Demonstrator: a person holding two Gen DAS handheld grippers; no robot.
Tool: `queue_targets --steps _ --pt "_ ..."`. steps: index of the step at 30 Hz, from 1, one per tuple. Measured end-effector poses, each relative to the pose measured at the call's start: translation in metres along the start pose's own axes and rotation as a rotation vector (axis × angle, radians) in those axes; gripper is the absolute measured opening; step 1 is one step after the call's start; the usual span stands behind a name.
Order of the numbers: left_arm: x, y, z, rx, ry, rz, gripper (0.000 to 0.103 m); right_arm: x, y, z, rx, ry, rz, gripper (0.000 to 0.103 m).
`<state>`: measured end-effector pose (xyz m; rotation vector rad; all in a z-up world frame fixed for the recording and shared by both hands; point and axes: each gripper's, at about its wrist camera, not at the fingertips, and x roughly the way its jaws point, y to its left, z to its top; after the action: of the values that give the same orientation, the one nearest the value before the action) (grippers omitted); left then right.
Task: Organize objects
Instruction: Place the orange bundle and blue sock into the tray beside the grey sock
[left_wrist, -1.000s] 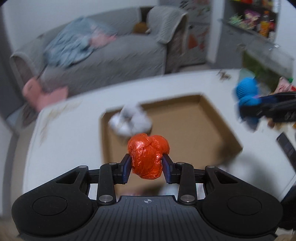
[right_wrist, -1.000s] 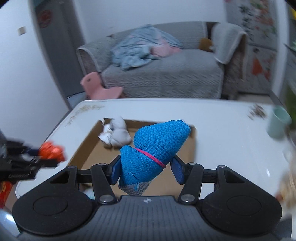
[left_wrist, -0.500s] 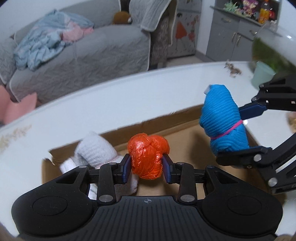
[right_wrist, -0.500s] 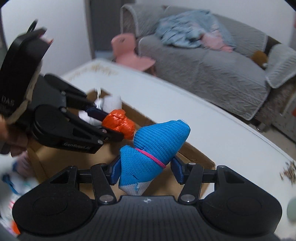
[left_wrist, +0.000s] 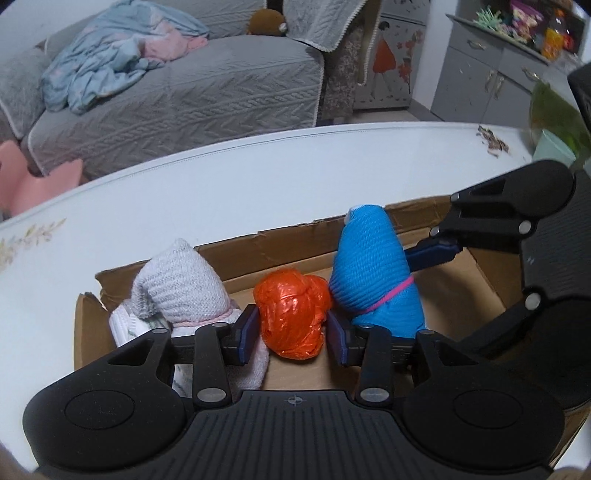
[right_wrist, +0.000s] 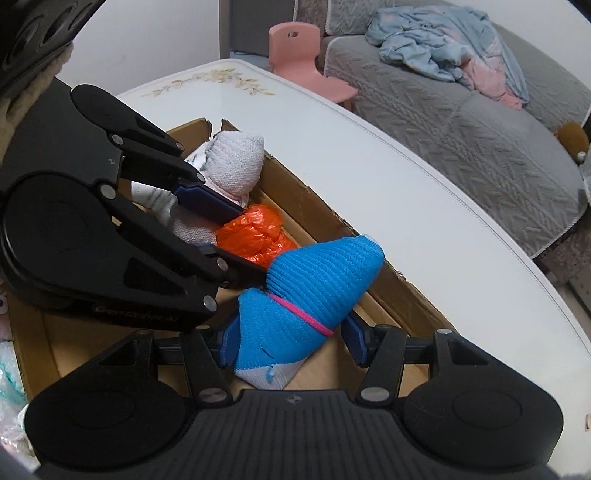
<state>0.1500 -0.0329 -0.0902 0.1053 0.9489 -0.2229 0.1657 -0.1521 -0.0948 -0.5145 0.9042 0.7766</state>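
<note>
L gripper (left_wrist: 291, 334) is clamped on an orange bag ball (left_wrist: 291, 312), blue pads pressing both sides. It's low inside the cardboard box (left_wrist: 288, 240), near the far wall. From the R wrist view the same ball (right_wrist: 255, 236) sits between the L gripper's fingers (right_wrist: 207, 197), close to the box floor; can't tell if it touches.

R gripper (right_wrist: 291, 341) is closed on a blue sock roll (right_wrist: 314, 291) w/ a pink band round its middle and a white toe end at the bottom. Roll is tilted, top end leaning toward the far box wall. In the L wrist view the roll (left_wrist: 373, 277) stands just right of the orange ball, touching or nearly touching it, w/ the R gripper (left_wrist: 436, 254) coming in from the right.

A white sock bundle (left_wrist: 181, 288) lies in the box's far-left corner, just left of the orange ball, partly behind the L gripper's left finger. R wrist view shows it (right_wrist: 236, 162) against the torn corner of the box.

Box sits on a white table (left_wrist: 221, 192) w/ a faint floral print at its left edge. Some dark crumbs (left_wrist: 491, 140) and a pale green cup (left_wrist: 554, 147) are at the table's far-right edge.

Beyond the table: grey sofa (left_wrist: 177, 99) w/ a blue-and-pink blanket (left_wrist: 110, 62) heaped on it, a pink chair (right_wrist: 303, 59) beside it, grey cabinets (left_wrist: 491, 85) at right.
</note>
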Motion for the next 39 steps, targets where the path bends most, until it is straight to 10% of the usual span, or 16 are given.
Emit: queue_targets --steps 15,39 --pt "-0.047 0.009 0.001 -0.252 0.005 0.053 0.082 -0.018 0.007 0.009 0.12 0.048 -0.041 0.078" --pt "-0.117 0.002 -0.025 -0.311 0.006 0.123 0.085 -0.07 0.03 0.006 0.384 0.1 -0.147 0.088"
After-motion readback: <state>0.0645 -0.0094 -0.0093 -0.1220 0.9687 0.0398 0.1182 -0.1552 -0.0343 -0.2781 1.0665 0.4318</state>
